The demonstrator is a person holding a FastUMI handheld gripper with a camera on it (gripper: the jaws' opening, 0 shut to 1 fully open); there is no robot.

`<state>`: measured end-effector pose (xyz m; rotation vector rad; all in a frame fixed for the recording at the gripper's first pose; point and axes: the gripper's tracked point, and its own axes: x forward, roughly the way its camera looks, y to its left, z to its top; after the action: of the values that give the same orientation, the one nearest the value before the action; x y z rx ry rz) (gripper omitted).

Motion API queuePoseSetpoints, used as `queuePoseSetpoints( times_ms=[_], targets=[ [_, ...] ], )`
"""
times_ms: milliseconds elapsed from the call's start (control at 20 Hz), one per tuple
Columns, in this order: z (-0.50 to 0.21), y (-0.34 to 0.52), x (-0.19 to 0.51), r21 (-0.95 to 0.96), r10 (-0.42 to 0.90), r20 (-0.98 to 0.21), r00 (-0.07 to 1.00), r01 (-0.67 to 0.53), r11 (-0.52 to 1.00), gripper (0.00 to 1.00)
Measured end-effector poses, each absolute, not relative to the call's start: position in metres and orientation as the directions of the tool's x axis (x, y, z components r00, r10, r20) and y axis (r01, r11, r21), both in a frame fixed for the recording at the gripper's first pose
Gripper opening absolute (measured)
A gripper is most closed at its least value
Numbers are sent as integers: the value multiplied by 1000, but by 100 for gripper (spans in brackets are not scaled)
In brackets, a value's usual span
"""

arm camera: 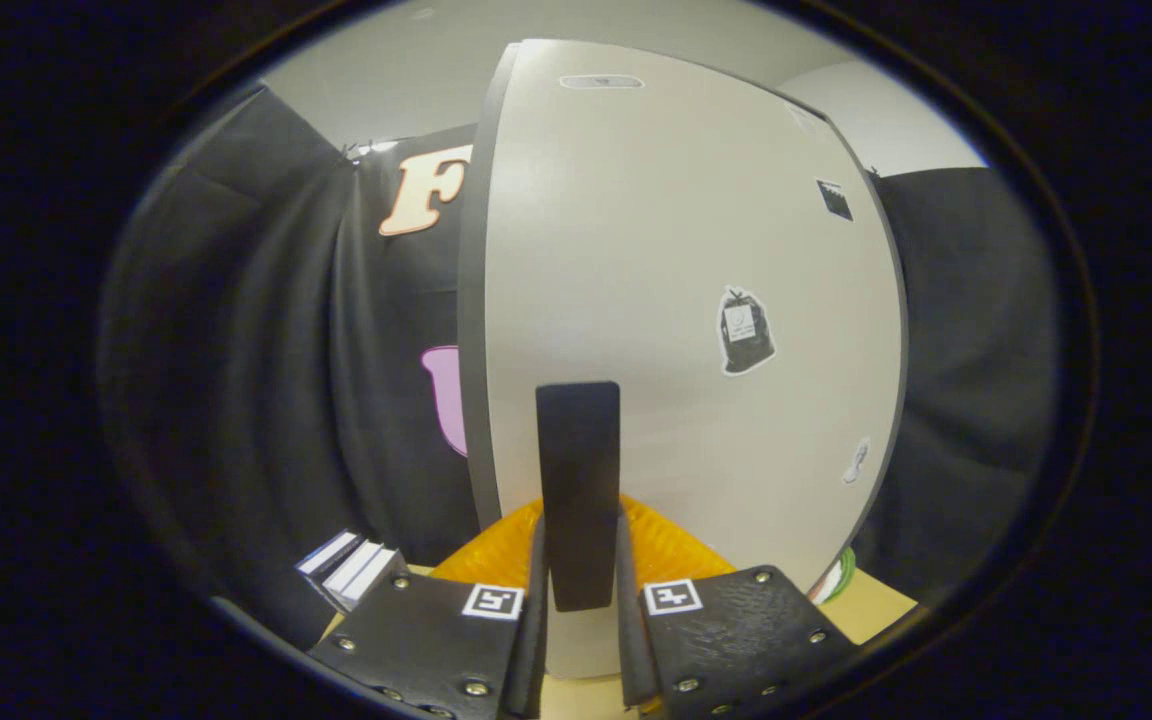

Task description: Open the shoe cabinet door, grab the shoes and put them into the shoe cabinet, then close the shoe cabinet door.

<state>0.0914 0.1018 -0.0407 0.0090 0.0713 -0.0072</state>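
The gripper [579, 575] has both fingers pressed on the dark vertical handle [578, 480] of the shoe cabinet door [676, 300], which rises straight ahead of the fingers as a pale panel.

The grip sits on the handle's lower end, so a pull angled off the door's swing could, in my judgement, let the flat bar slip out from between the fingers.

An orange mesh-textured object [666, 545] lies just ahead of the fingers at the door's foot, and a swinging door might catch it.

A bag-shaped sticker [744, 330] is on the panel, above and right of the handle. White-edged flat items [351, 568] sit beside the left finger. No shoes can be made out.
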Motion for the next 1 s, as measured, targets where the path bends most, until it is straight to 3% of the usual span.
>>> queuePoseSetpoints(
  times_ms=[550, 1000],
  targets=[
    [-35, 59, 10, 43, 138, -99, 985, -134, 990, 30],
    [-29, -19, -57, 42, 187, -96, 978, -184, 982, 29]
  ],
)
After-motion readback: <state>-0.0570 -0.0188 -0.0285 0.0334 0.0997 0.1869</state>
